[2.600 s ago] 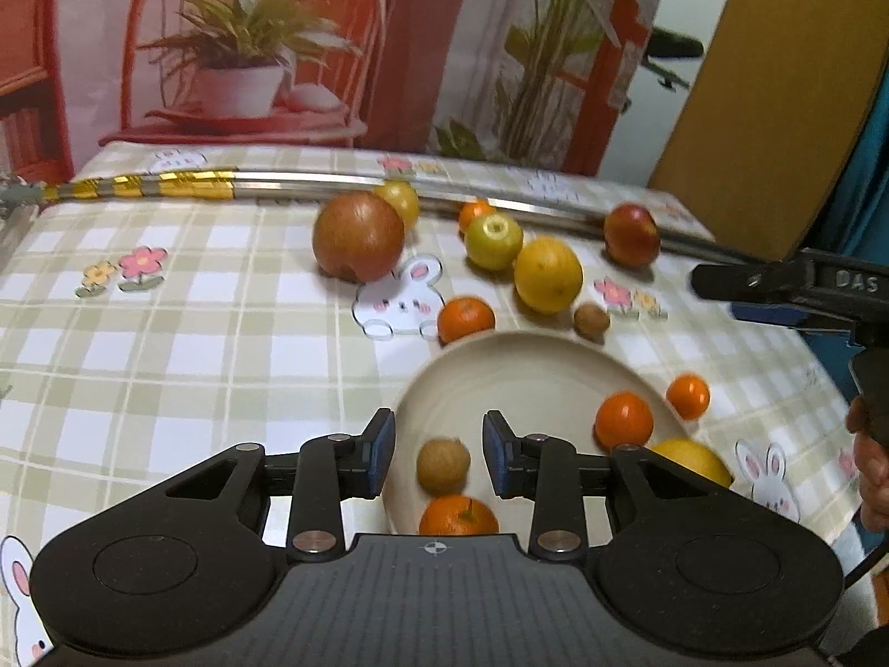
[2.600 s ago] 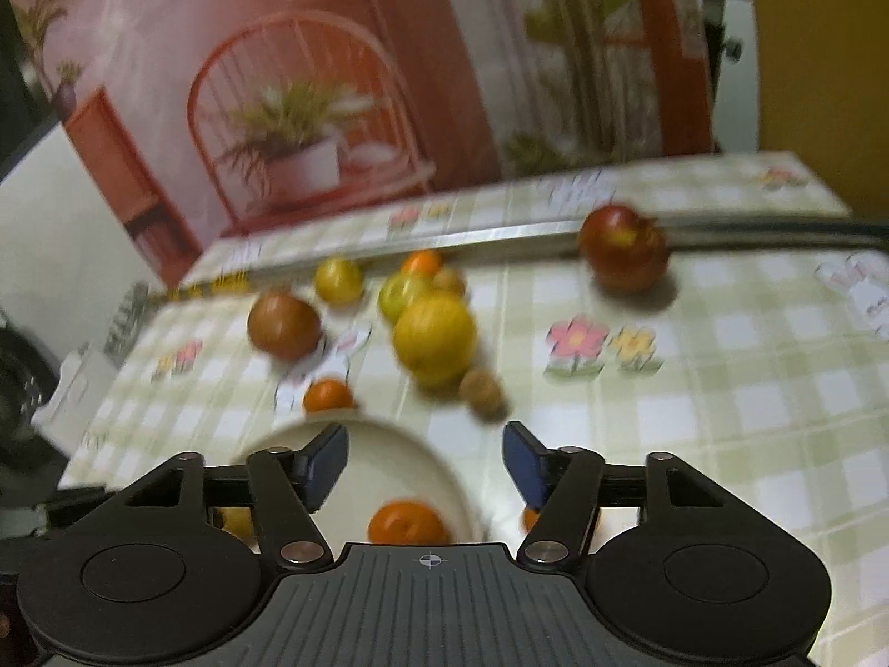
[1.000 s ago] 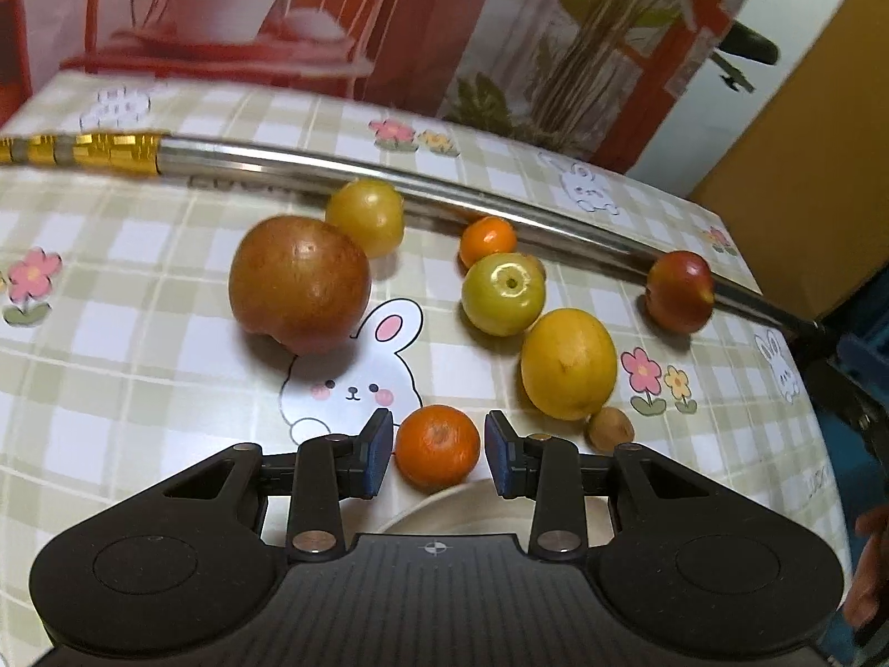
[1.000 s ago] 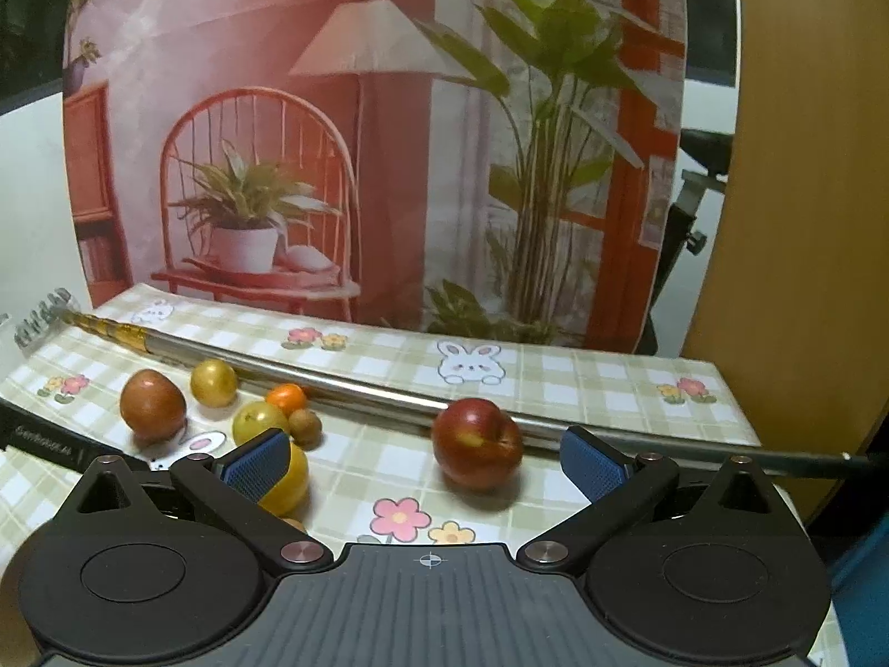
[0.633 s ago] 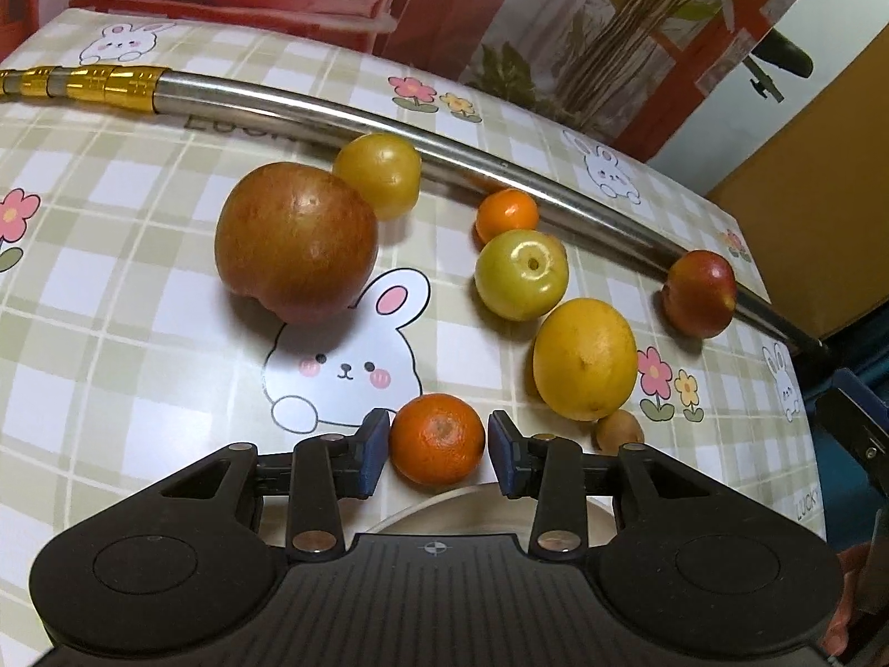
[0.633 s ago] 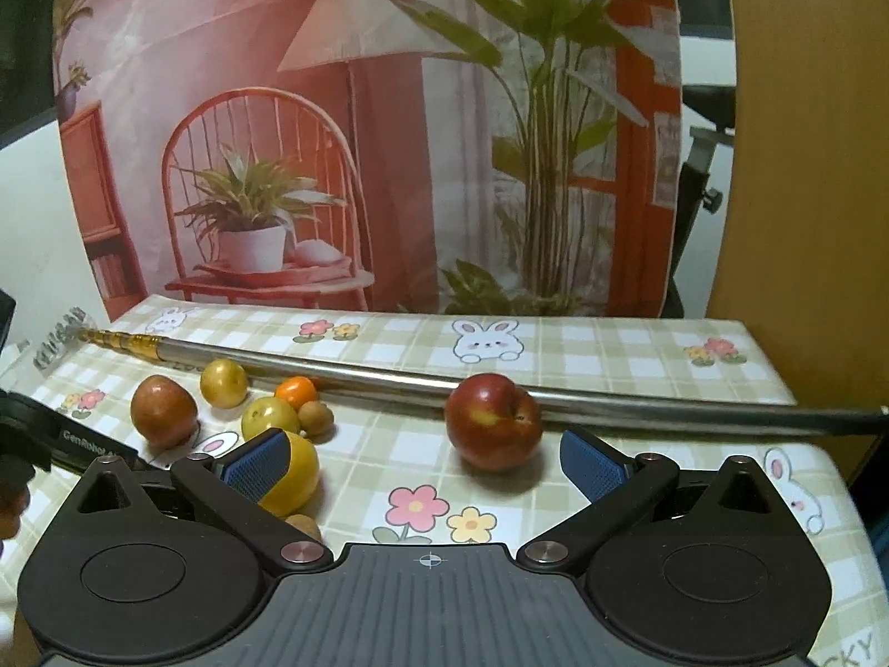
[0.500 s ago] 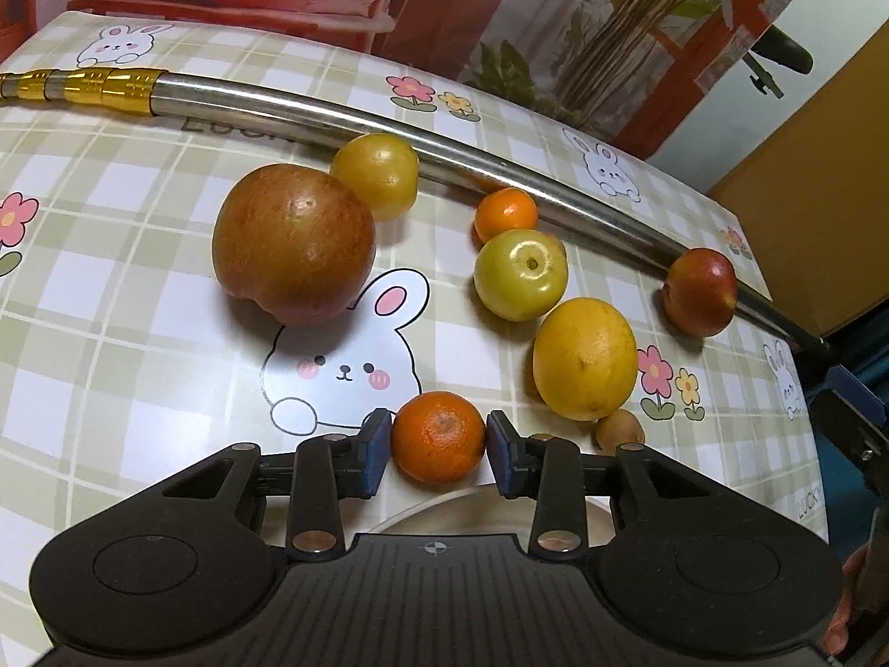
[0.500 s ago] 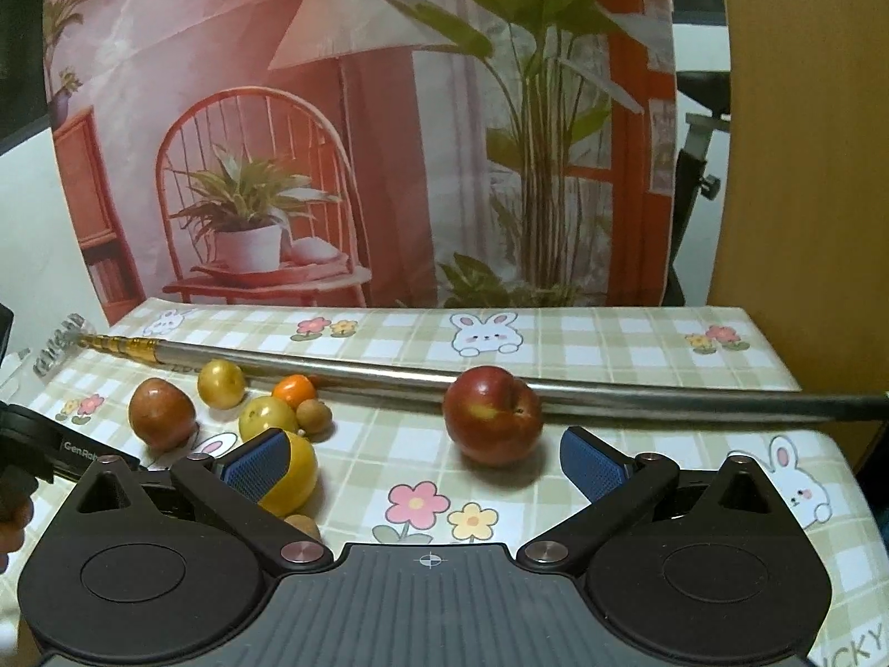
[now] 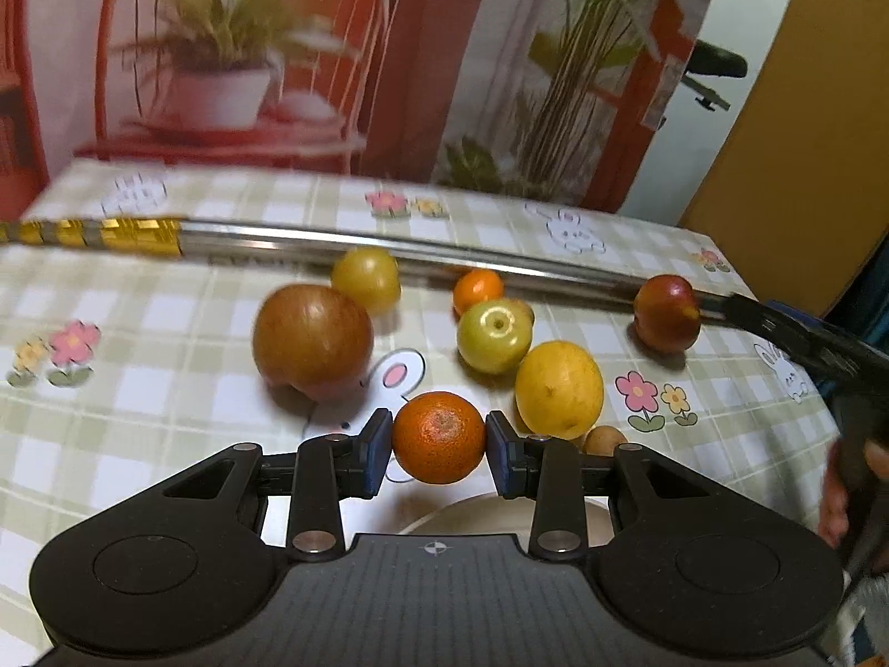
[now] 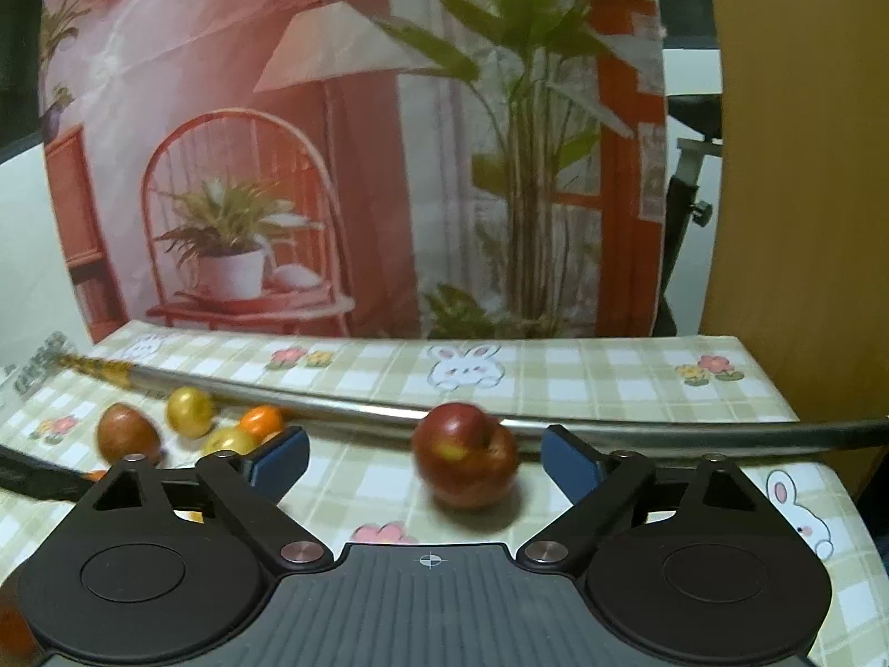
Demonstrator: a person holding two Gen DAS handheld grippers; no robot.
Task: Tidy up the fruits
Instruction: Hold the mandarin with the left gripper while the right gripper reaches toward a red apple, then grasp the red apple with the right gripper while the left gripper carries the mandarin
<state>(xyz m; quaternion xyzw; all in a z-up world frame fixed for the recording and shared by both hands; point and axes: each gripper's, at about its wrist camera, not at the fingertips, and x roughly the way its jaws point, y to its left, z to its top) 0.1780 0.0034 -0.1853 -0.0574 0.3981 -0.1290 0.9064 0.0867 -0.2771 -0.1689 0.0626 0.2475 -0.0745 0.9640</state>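
Checked cloth (image 9: 166,333) with bunnies and flowers covers our table, a steel pole (image 9: 389,247) lying across its far side before a printed backdrop of a chair and plants. From the left we see a big brown-red fruit (image 9: 312,340), a yellow plum (image 9: 366,279) behind it touching the pole, then a small orange (image 9: 477,290), a green apple (image 9: 493,336), a lemon (image 9: 559,389), a small brown fruit (image 9: 605,441) half hidden behind our finger, and a red apple (image 9: 665,313) against the pole. Our left gripper (image 9: 439,447) is clamped on a tangerine (image 9: 439,437), dimpled and bright, held just above the plate (image 9: 489,517), whose rim alone shows. Our right gripper (image 10: 425,458) has its jaws apart and closing around the red apple (image 10: 464,453), pads not touching it. We can read no lettering; motion blurs the backdrop and far fruit. At the right edge fingers (image 9: 836,500) on a dark handle are cut off.
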